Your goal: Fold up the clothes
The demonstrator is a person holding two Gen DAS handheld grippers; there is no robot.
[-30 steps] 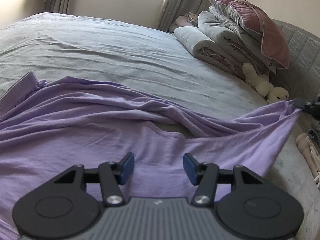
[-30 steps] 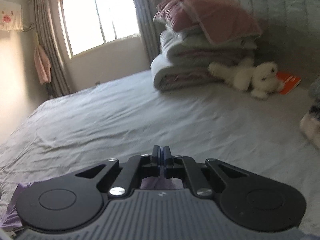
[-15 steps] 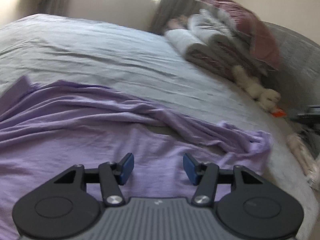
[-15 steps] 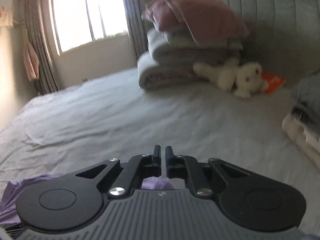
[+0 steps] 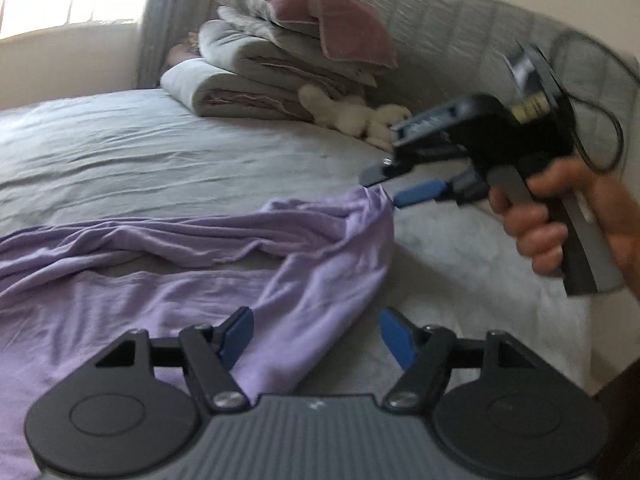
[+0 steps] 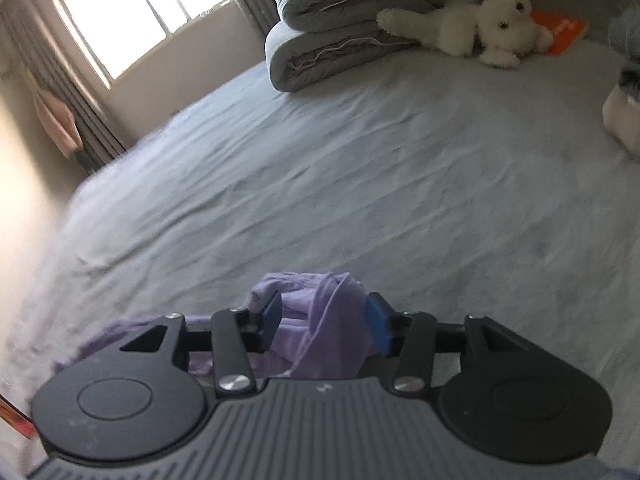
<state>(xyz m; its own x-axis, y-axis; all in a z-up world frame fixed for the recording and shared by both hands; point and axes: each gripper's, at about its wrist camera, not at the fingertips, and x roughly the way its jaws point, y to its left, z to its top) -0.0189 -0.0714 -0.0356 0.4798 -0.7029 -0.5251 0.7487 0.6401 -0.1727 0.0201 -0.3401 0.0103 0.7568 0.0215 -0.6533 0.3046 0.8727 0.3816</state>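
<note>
Left wrist view: our left gripper [image 5: 316, 334] opening wide, pads clear of the lilac garment [image 5: 168, 280] spread on the grey bed sheet [image 5: 160, 152]. Right gripper [image 5: 386, 190] at 2 o'clock — jaws opening, bunched garment tip between them, loose. Plush toy [image 6: 480, 24] at 1 o'clock beside folded quilts [image 6: 340, 28].

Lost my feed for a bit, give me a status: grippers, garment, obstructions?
Right gripper opening, purple garment bunched between its jaws. Left gripper opening over garment. Bed ahead unobstructed.
</note>
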